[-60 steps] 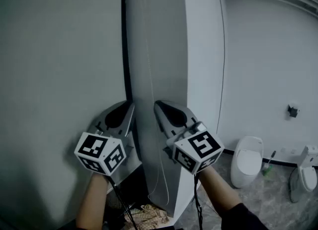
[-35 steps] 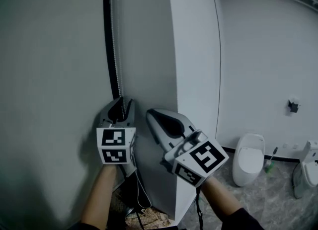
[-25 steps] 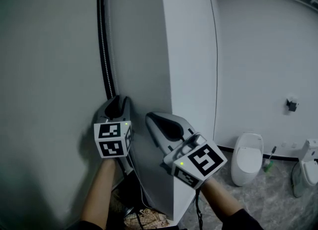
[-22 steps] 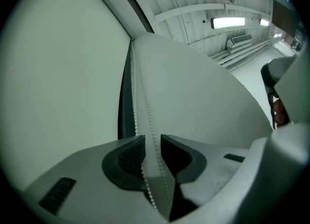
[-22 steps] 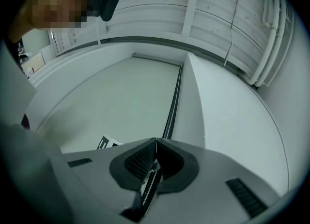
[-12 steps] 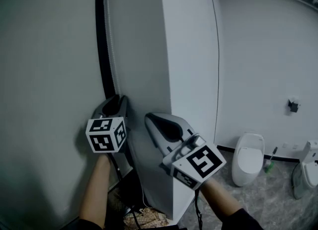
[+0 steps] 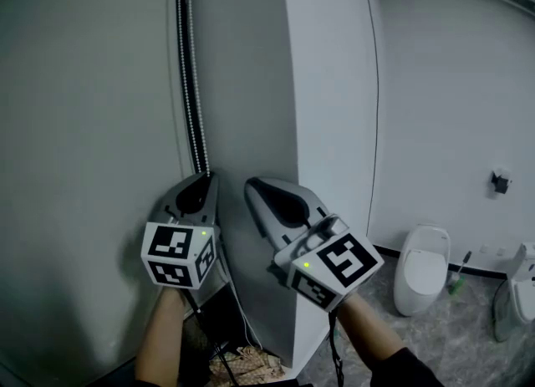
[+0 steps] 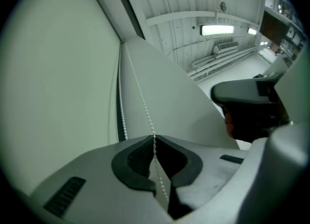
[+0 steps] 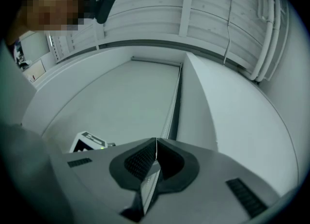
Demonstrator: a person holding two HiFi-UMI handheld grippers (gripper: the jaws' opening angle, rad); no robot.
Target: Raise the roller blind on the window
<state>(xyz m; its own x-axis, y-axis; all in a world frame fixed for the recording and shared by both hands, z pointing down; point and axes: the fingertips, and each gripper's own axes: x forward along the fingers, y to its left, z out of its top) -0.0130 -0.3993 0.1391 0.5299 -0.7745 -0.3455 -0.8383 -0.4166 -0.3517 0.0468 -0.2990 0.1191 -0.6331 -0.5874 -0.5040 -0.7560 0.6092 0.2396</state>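
Observation:
The grey roller blind (image 7: 84, 126) fills the left of the head view and hangs full length. Its white bead chain (image 7: 194, 109) runs down the dark gap beside it. My left gripper (image 7: 206, 178) points up at the chain's lower part and is shut on it. In the left gripper view one strand of the bead chain (image 8: 140, 97) runs straight into the closed tips of my left gripper (image 8: 154, 138), and a second strand hangs free to the left. My right gripper (image 7: 251, 185) stands just to the right, against the white wall column (image 7: 326, 126), shut and holding nothing (image 9: 156, 143).
The white column juts out right of the blind. A white toilet (image 7: 420, 268) and a second fixture (image 7: 522, 281) stand on the tiled floor at the lower right. Cables (image 7: 226, 352) lie on the floor under my hands.
My left gripper has come down a little along the chain line, still shut on the chain. The right gripper has hardly moved.

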